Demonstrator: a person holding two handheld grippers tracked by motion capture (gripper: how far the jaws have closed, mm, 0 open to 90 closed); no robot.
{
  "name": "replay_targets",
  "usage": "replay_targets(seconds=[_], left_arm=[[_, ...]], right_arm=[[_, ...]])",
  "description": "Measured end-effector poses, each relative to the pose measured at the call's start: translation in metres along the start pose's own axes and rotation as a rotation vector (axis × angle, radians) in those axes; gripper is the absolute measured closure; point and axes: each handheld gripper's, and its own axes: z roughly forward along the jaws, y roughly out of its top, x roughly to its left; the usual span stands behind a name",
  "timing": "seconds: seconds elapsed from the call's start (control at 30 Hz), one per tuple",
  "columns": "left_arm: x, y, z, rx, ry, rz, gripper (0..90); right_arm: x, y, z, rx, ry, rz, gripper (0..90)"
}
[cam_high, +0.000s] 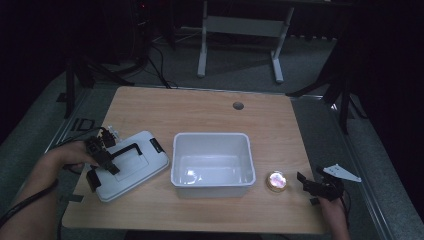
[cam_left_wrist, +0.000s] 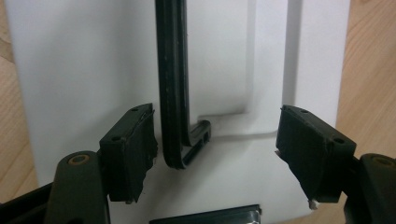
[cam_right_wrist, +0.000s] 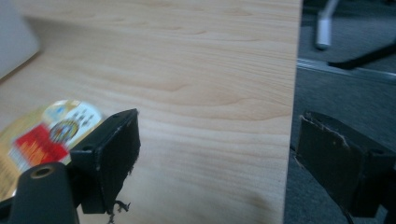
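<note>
Left gripper view shows my left claw (cam_left_wrist: 215, 158) released, its jaws astride the lid's (cam_left_wrist: 84, 70) black handle (cam_left_wrist: 173, 84), not pressing. Lid lies flat on the worktop (cam_high: 210, 107) left of the bin (cam_high: 211, 140), long axis slanting toward it. Lifting carelessly could snag the handle and drag the lid. My right claw (cam_high: 307, 184) gapes near the tin (cam_high: 276, 181).

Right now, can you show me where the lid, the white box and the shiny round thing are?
lid (cam_high: 145, 167), high view, bare white top.
white box (cam_high: 211, 135), high view, far rim.
shiny round thing (cam_high: 276, 181), high view, its middle.
</note>
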Motion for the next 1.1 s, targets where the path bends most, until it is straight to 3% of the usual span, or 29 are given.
replay_targets(seconds=[0.1,0.13,0.23,0.3,0.33,0.47,0.5,0.53,0.8,0.93,1.03,1.1], left_arm=[[0.000,-0.001,0.000,0.008,-0.004,-0.007,27.8],[0.000,-0.001,0.000,0.008,-0.008,-0.005,27.8],[0.000,-0.002,-0.002,0.011,-0.007,-0.006,27.8],[0.000,-0.002,-0.002,0.015,-0.001,-0.008,27.9],[0.000,-0.002,-0.003,0.014,-0.005,-0.009,27.8],[-0.001,-0.002,-0.003,0.024,-0.002,-0.010,27.9],[-0.001,-0.002,-0.004,0.027,-0.001,-0.012,27.9],[-0.001,-0.002,-0.004,0.026,-0.004,-0.014,27.8],[-0.001,-0.002,-0.003,0.045,0.005,-0.010,27.8],[-0.001,-0.002,-0.004,0.054,0.003,-0.008,27.8],[-0.001,-0.003,-0.004,0.055,0.002,-0.012,27.9],[-0.002,-0.003,-0.004,0.062,0.003,-0.011,27.9]], right_arm=[[-0.004,0.001,-0.003,0.026,0.036,-0.032,13.6],[-0.009,0.002,-0.005,0.082,0.101,-0.067,13.6],[-0.013,0.002,-0.007,0.158,0.186,-0.133,13.6],[-0.014,0.002,-0.008,0.170,0.201,-0.158,13.6],[-0.015,0.004,-0.010,0.199,0.244,-0.182,13.7],[-0.014,0.008,-0.012,0.253,0.296,-0.215,14.0],[-0.014,0.009,-0.012,0.287,0.313,-0.230,14.1],[-0.010,0.013,-0.012,0.365,0.350,-0.278,14.3],[0.004,0.028,-0.007,0.582,0.365,-0.399,15.1],[0.013,0.036,-0.005,0.683,0.364,-0.491,13.3],[0.019,0.044,-0.004,0.730,0.387,-0.531,13.3],[0.023,0.049,-0.003,0.748,0.377,-0.566,13.4]])
